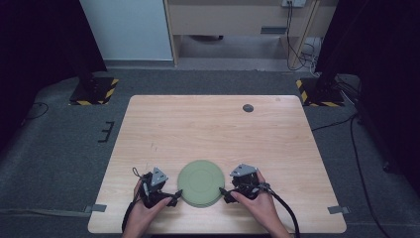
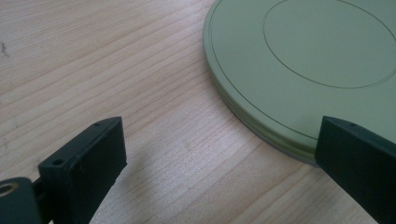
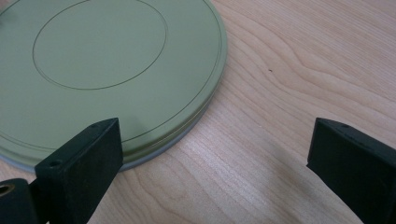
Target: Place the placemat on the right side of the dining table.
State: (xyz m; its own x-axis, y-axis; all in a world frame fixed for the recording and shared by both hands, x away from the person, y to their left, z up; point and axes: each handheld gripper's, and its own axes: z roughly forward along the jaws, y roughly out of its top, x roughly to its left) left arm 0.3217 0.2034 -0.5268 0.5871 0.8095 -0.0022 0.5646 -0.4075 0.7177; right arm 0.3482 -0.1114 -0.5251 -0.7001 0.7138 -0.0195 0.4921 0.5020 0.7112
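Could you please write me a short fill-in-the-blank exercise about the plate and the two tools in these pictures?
1. The round plate is ____ in colour.
2. The left tool has its jaws ____, one of them over the plate's edge.
3. The plate lies ____ the left tool and the right tool.
4. The table is made of ____.

Missing words: green; open; between; wood

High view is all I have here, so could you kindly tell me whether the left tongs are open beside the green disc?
Observer: Yes, the left tongs are open; one jaw overlaps the green disc's rim, the other stands over bare table.
Operator: Thank you. And the right tongs?
Observer: The right tongs are open too, one jaw over the disc's edge.
Operator: Is it a single piece?
Observer: A paler grey layer shows beneath its green rim.
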